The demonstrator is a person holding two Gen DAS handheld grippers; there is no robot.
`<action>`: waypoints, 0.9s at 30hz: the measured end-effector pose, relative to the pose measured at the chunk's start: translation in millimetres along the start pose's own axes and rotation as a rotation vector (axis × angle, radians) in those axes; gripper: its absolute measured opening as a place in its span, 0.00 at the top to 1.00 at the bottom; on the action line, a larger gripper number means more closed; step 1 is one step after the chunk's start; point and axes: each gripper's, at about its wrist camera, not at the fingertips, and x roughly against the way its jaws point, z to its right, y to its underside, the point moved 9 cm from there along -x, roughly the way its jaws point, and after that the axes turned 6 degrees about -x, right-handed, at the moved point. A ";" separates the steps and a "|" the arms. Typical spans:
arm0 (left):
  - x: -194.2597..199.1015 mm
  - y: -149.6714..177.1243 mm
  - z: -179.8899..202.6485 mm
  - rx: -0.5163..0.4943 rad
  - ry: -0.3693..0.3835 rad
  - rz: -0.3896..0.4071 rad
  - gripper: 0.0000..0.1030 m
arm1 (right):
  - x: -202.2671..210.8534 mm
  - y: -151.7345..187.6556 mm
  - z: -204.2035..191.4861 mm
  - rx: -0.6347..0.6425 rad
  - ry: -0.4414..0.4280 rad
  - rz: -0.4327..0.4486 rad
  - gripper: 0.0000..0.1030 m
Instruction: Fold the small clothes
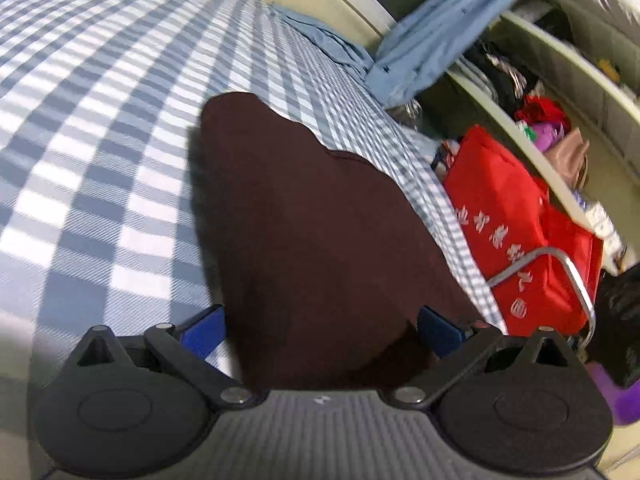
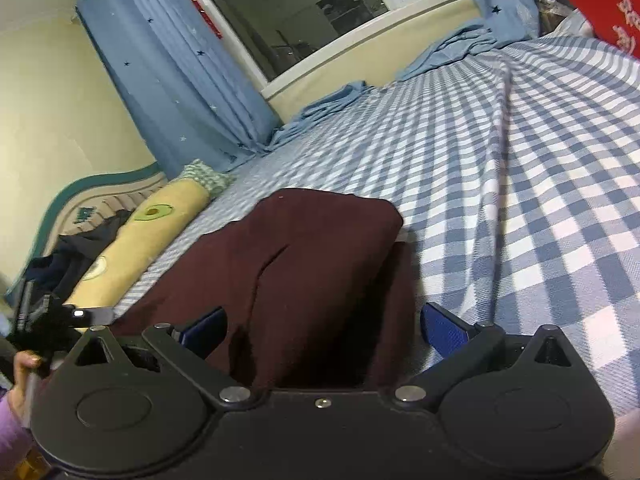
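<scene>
A dark maroon garment (image 1: 304,216) lies on the blue-and-white checked bedsheet (image 1: 92,152), near the bed's right edge in the left wrist view. My left gripper (image 1: 322,330) is open, its blue pads (image 1: 204,328) wide apart, and the garment's near end runs between them. In the right wrist view the same maroon garment (image 2: 304,256) lies folded over itself with a crease down its middle. My right gripper (image 2: 324,330) is open too, its pads (image 2: 444,330) standing on either side of the cloth's near edge. A hand (image 2: 20,364) holds the other gripper's body (image 2: 56,324) at the far left.
A red bag (image 1: 516,224) with a metal frame stands beside the bed, before cluttered shelves (image 1: 560,128). A yellow bolster pillow (image 2: 148,236) and dark clothes (image 2: 68,260) lie by the headboard. Blue curtains (image 2: 172,68) and a window (image 2: 304,12) back the bed; the checked sheet (image 2: 540,184) stretches right.
</scene>
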 end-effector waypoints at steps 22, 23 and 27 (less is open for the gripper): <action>-9.6 2.4 15.2 -0.192 -0.049 -0.021 0.00 | -4.2 5.2 -3.1 -0.073 0.020 0.034 0.40; -10.8 2.3 16.2 -0.204 -0.058 -0.029 0.00 | -3.9 4.9 -2.4 -0.075 0.018 0.035 0.40; -13.2 2.0 17.8 -0.227 -0.064 -0.068 0.00 | -4.3 5.3 -4.0 -0.060 0.029 0.032 0.39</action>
